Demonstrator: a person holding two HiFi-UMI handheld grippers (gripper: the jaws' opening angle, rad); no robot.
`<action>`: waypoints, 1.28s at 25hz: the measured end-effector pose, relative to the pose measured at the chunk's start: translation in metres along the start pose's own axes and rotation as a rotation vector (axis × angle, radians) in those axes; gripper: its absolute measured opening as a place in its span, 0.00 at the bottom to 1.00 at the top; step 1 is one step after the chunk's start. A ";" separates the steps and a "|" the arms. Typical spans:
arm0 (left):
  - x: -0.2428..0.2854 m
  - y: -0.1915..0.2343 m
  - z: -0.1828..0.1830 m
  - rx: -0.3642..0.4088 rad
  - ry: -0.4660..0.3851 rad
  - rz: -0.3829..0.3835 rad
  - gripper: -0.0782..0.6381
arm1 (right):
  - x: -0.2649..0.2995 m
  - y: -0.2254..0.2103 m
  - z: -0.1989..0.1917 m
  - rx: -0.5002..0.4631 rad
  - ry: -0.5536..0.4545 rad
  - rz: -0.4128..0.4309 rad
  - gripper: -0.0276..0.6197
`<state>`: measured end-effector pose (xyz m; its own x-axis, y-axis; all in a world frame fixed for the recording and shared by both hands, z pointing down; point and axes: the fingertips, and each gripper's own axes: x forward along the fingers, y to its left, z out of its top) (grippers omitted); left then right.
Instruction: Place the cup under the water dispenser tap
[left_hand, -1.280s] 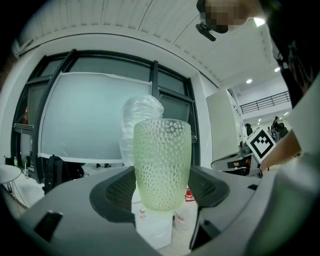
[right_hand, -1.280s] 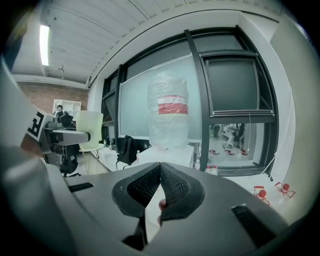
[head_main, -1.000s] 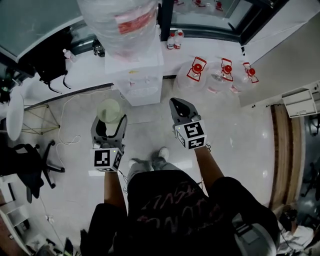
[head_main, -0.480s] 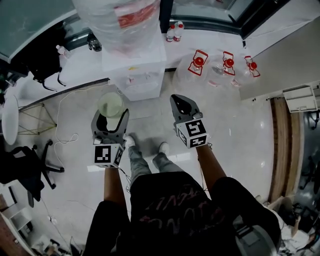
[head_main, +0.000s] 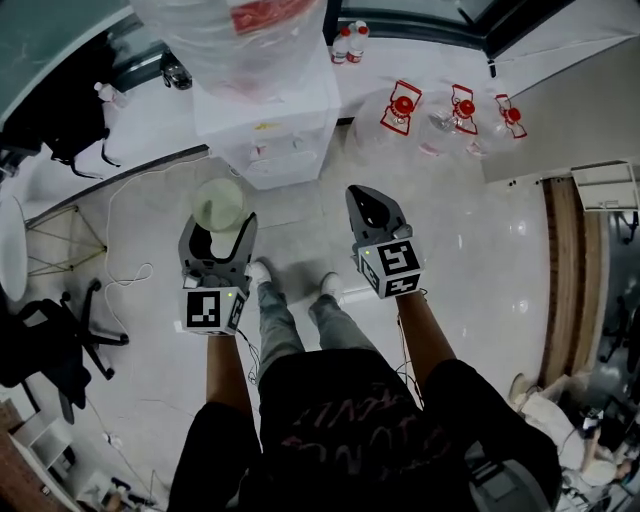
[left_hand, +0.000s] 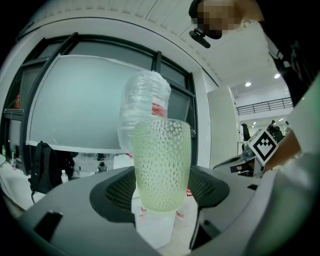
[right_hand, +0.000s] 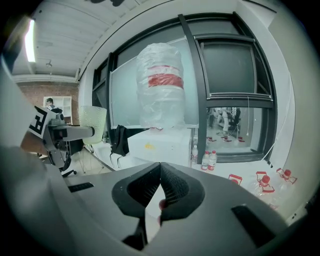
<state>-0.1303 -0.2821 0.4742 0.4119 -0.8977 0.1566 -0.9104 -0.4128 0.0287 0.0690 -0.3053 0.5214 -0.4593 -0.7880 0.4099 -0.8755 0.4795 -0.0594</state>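
A pale green dimpled cup (head_main: 219, 204) (left_hand: 161, 165) stands upright between the jaws of my left gripper (head_main: 219, 218) (left_hand: 161, 187), which is shut on it. Just ahead is the white water dispenser (head_main: 265, 115) (left_hand: 145, 150) (right_hand: 162, 142) with a big clear bottle (head_main: 235, 30) (right_hand: 161, 85) on top. Its taps (head_main: 280, 146) show as small marks on the front face, beyond the cup. My right gripper (head_main: 367, 210) (right_hand: 160, 185) is shut with nothing in it and hangs level with the left one, to the cup's right. The cup (right_hand: 93, 119) also shows at the left of the right gripper view.
Several empty water jugs with red caps (head_main: 402, 110) lie on the floor to the right of the dispenser. Two small bottles (head_main: 349, 42) stand by the window behind. A black office chair (head_main: 45, 335) and a cable (head_main: 130, 270) are at the left. The person's feet (head_main: 292, 280) stand on glossy tiles.
The person has stepped closer to the dispenser, which now sits nearer the cup. Both grippers kept their hold and spacing.
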 end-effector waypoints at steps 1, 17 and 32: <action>0.003 0.001 -0.005 -0.002 0.002 -0.004 0.58 | 0.004 0.000 -0.003 0.007 0.003 -0.002 0.07; 0.056 0.029 -0.125 -0.017 0.010 0.007 0.58 | 0.079 -0.021 -0.103 0.039 0.036 -0.012 0.06; 0.115 0.040 -0.257 -0.015 -0.013 0.012 0.58 | 0.148 -0.052 -0.222 0.058 0.056 -0.029 0.07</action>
<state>-0.1294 -0.3621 0.7473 0.4014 -0.9045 0.1442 -0.9157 -0.3996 0.0422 0.0795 -0.3610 0.7875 -0.4263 -0.7777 0.4620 -0.8961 0.4327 -0.0986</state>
